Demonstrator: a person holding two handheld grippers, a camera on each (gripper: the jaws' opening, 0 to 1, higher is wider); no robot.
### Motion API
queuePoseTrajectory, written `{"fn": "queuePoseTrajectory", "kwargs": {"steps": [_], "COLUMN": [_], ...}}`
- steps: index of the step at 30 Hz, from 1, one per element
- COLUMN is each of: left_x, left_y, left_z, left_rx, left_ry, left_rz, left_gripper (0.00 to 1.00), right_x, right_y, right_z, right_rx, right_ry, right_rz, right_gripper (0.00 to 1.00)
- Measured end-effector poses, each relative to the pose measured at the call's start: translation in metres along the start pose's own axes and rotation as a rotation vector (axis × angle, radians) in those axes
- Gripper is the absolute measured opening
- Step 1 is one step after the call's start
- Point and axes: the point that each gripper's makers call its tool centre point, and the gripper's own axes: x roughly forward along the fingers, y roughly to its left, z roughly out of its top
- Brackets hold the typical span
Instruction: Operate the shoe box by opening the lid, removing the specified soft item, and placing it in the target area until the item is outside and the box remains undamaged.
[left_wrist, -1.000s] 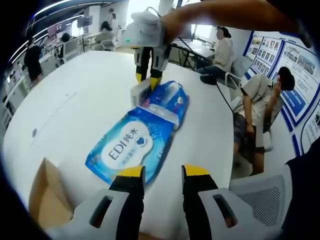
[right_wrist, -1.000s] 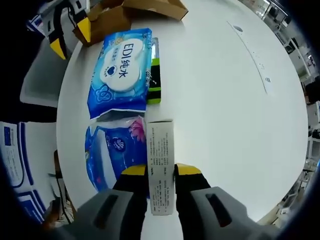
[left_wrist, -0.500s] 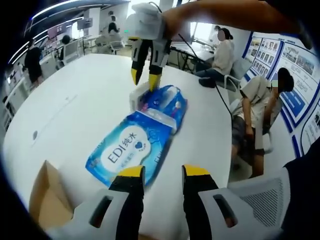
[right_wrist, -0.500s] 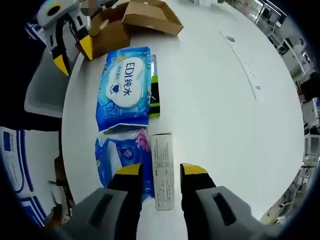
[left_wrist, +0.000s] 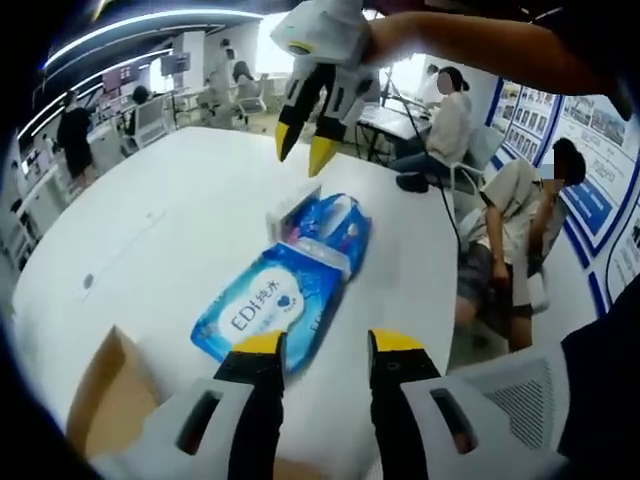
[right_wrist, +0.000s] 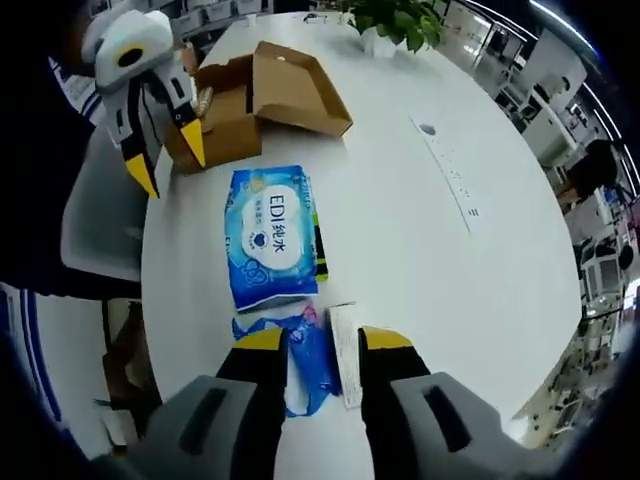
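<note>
The brown cardboard shoe box (right_wrist: 250, 100) stands open on the white table (right_wrist: 450, 280), lid flaps spread; its corner (left_wrist: 110, 400) shows beside my left gripper. A blue EDI wipes pack (right_wrist: 272, 235) (left_wrist: 270, 305) lies flat outside the box. Beyond it lie a second blue soft pack (right_wrist: 305, 350) (left_wrist: 330, 220) and a narrow white carton (right_wrist: 343, 335) (left_wrist: 283, 212). My right gripper (right_wrist: 323, 340) hangs open above that carton and pack, holding nothing; it shows raised over them (left_wrist: 305, 145). My left gripper (left_wrist: 328, 345) is open and empty near the EDI pack's end, by the box (right_wrist: 165, 155).
A thin green-and-black item (right_wrist: 320, 250) lies against the EDI pack's edge. A socket strip (right_wrist: 455, 185) is set into the table, and a potted plant (right_wrist: 395, 20) stands at its far end. People sit on chairs (left_wrist: 500, 230) beside the table. A grey chair (left_wrist: 520, 390) is close by.
My right gripper opened off the white carton, left it on the table and rose well above it. The left gripper stayed open and nearly still.
</note>
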Motion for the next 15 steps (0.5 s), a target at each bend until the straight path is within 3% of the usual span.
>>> {"fn": "queuePoseTrajectory", "kwargs": {"steps": [15], "left_x": [-0.06], "left_y": [0.007], "left_z": [-0.023], "left_rx": [0.018], "left_ry": [-0.03], "left_rz": [0.039], "left_gripper": [0.32], "right_x": [-0.002], "right_y": [0.054], "right_z": [0.054], "right_rx": [0.041], "right_ry": [-0.077], "right_rz": [-0.029], "right_gripper": [0.24]}}
